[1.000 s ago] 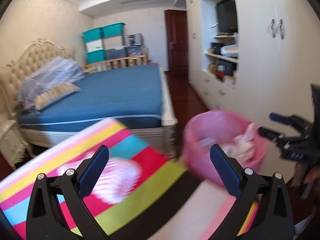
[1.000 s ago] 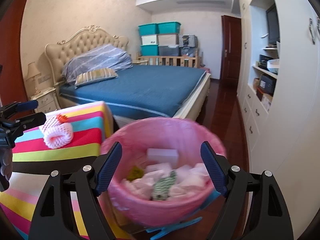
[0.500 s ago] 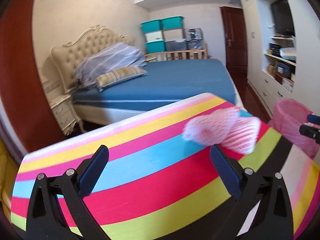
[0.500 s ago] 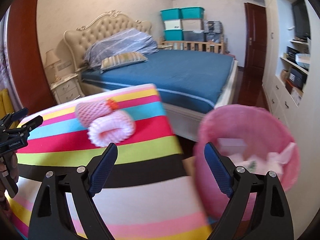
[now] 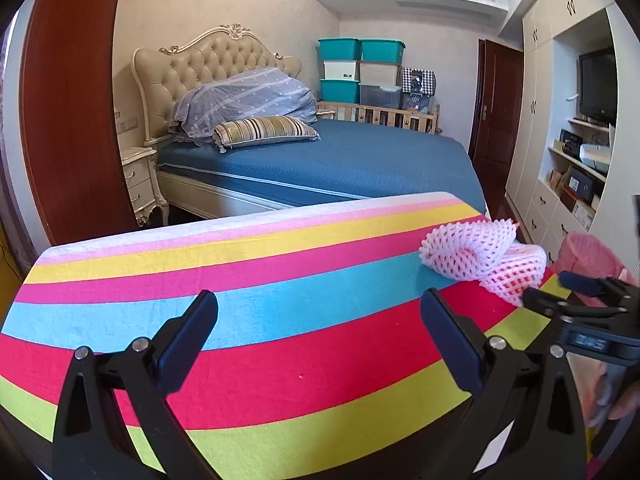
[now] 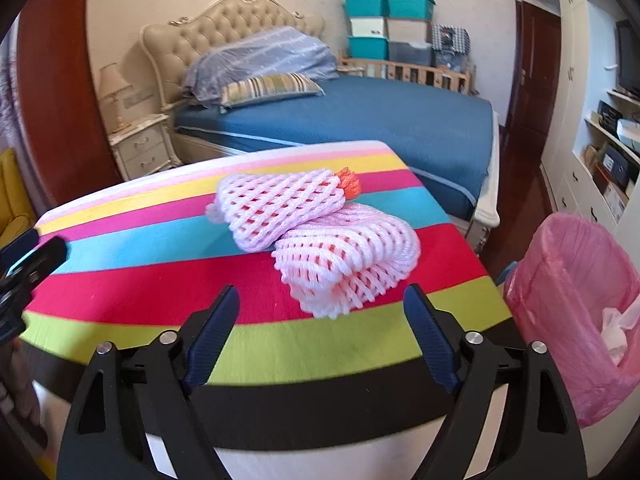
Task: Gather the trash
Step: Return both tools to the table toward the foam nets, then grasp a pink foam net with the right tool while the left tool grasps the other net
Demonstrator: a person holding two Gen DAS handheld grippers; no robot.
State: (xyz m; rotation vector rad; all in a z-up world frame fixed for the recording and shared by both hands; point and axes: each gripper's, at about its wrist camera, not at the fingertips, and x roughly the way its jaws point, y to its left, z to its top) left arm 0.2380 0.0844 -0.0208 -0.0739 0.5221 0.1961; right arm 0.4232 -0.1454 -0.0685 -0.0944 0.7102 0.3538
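1. My right gripper (image 6: pixel 320 320) hangs over the near part of the striped surface (image 6: pixel 160 292). Its jaws stand wide apart with nothing between them, and they have just been closing a little.
2. Two white foam nets lie just ahead of my right jaws, a little to their right. The nearer foam net (image 6: pixel 352 264) rests on the red stripe.
3. The farther foam net (image 6: pixel 280 208) leans on the nearer one, touching it, with an orange scrap (image 6: pixel 349 182) at its far end.
4. The pink-lined trash bin (image 6: pixel 576 280) stands off the surface's edge, well to the right of my right jaws, with crumpled paper inside.
5. My left gripper (image 5: pixel 318 332) hovers over the blue and red stripes, jaws wide open and holding nothing.
6. From the left wrist view, the nets sit ahead and far to the right of my left jaws, beyond my right gripper's tips.
7. The bed (image 6: pixel 380 120) lies beyond the surface.
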